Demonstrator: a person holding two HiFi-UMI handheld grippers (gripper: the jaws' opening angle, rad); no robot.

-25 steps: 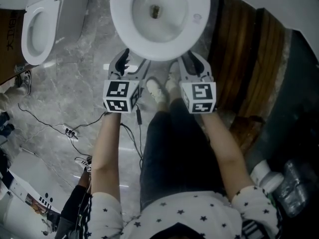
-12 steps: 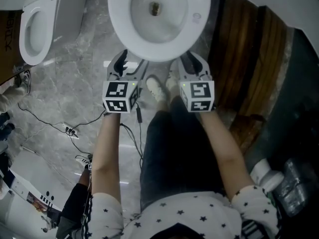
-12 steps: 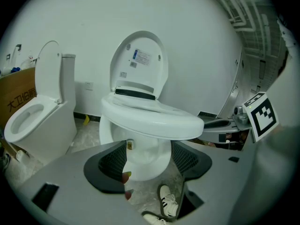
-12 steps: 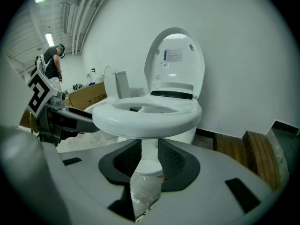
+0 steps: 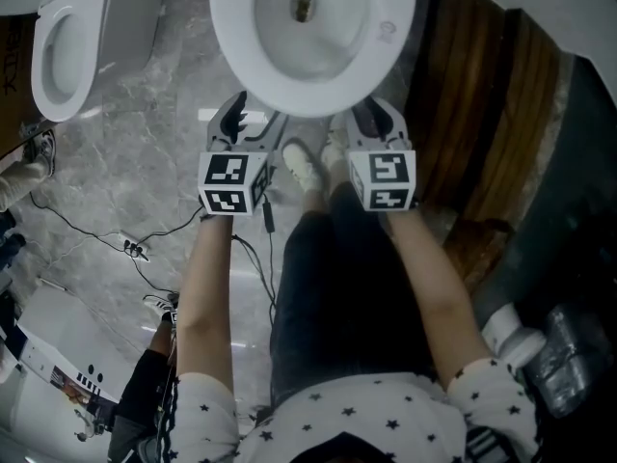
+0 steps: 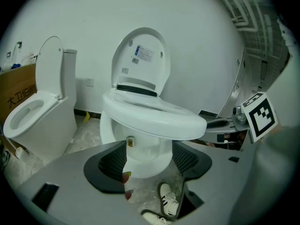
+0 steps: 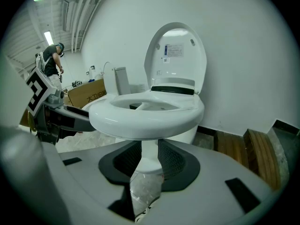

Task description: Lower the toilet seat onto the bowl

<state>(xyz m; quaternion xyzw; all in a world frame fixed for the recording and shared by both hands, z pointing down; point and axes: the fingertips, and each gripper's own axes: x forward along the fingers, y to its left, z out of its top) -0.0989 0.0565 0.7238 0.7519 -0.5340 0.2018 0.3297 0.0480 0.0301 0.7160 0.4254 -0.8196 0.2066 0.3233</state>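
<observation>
**Head view.** The toilet seat (image 5: 308, 96) lies about level over the bowl (image 5: 310, 29). The left gripper (image 5: 256, 122) and right gripper (image 5: 362, 122) sit side by side at the seat's front edge with their tips tucked just under its rim. This is probably to carry the seat's weight so it settles instead of slamming. The person's shoes (image 5: 305, 167) are on the floor between the two.

**Left gripper view.** The jaws stand wide apart with nothing between the pads; only the bowl's foot and the shoes show through the gap. The seat overhangs just above the jaws and the lid (image 6: 140, 60) stands upright behind. Whether the jaws touch the seat's underside I cannot tell.

**Right gripper view.** The jaws are partly apart and clamp nothing. The seat's front edge is directly above them. The seat looks nearly down, but whether it rests fully on the bowl's rim is unclear.
</observation>
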